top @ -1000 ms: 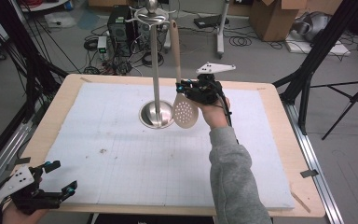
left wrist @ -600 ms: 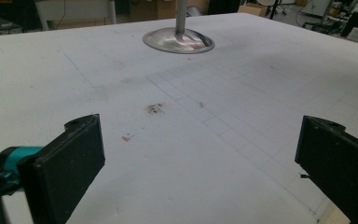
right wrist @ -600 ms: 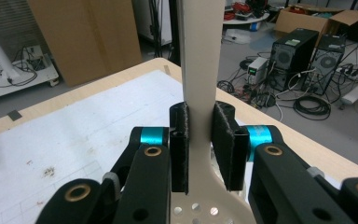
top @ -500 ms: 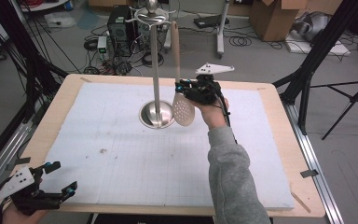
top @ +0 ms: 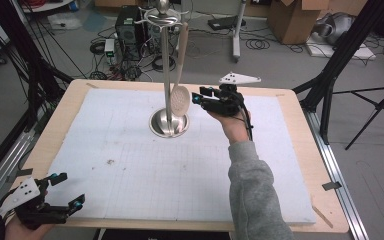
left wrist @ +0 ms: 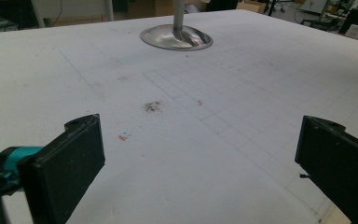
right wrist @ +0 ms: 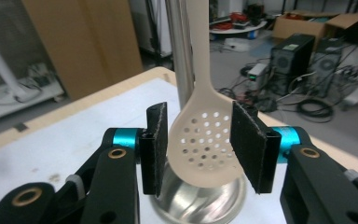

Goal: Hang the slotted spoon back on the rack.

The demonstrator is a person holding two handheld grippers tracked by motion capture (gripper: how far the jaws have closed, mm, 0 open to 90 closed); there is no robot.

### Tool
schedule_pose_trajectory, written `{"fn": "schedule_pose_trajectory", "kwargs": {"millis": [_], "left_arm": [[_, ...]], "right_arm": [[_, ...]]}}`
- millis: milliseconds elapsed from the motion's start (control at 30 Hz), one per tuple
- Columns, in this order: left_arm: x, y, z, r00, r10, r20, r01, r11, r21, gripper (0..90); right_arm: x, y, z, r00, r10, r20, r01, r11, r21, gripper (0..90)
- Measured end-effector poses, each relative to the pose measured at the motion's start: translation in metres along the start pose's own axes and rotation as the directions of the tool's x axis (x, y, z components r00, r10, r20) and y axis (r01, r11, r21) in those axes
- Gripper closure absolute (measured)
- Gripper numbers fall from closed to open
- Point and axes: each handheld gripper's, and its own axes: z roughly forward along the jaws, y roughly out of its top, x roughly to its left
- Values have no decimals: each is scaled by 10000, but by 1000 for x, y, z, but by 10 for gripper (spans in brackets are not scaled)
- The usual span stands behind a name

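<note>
A steel utensil stand (top: 165, 65) rises from a round base (top: 169, 123) at the back middle of the white mat (top: 130, 165). A beige slotted spoon (top: 180, 100) hangs from one of its top hooks, head down beside the pole. My right gripper (top: 200, 96) is open just right of the spoon head and holds nothing. In the right gripper view the spoon head (right wrist: 205, 144) hangs between the spread pads, with a gap on each side, in front of the pole (right wrist: 179, 46). My left gripper (top: 70, 189) is open and empty over the mat's near left corner.
The mat covers most of a wooden table (top: 300, 130). In the left gripper view the stand's base (left wrist: 176, 38) lies far ahead across the mat, with a small dark smudge (left wrist: 152, 106) nearer. Computers, cables and boxes sit on the floor beyond the table.
The spoon head, earlier drawn out to the right at my right gripper, now hangs back close to the pole. The right gripper has drawn slightly right. The left gripper has barely shifted.
</note>
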Motion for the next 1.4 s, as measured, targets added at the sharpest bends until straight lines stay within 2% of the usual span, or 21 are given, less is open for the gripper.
{"fn": "schedule_pose_trajectory", "kwargs": {"millis": [67,200,400,500,700,900,1200,1267,1400], "left_arm": [[0,1,2,10000,-11,51,11,10000,-21,17],[2,1,7,9999,-45,129,45,10000,-3,17],[3,3,15,9994,-19,337,19,10000,2,17],[3,3,19,9992,38,401,-41,10000,80,17],[3,4,24,9988,43,489,-47,10000,79,17],[3,2,29,9985,88,543,-101,9996,247,17],[4,3,27,9996,279,95,-279,9996,-9,17],[5,3,27,9996,265,8,-265,9996,-122,17],[7,4,28,9996,255,-125,-258,9993,-275,17]], "right_arm": [[-2,-5,-3,10000,29,-29,-29,10000,-87,522],[-5,-10,-9,9999,52,-90,-52,10000,-44,394],[-1,-14,-16,9993,-365,29,365,9993,116,186],[2,-15,-19,9978,-613,-245,616,9981,90,141],[9,-19,-23,9960,-881,-176,882,9961,35,123],[9,-25,-27,9944,-1001,-332,1013,9943,342,117],[10,-38,-42,9951,-918,-377,927,9954,245,117],[11,-41,-47,9936,-1060,-380,1070,9939,256,117],[10,-48,-57,9885,-1434,-471,1461,9874,607,118]]}}
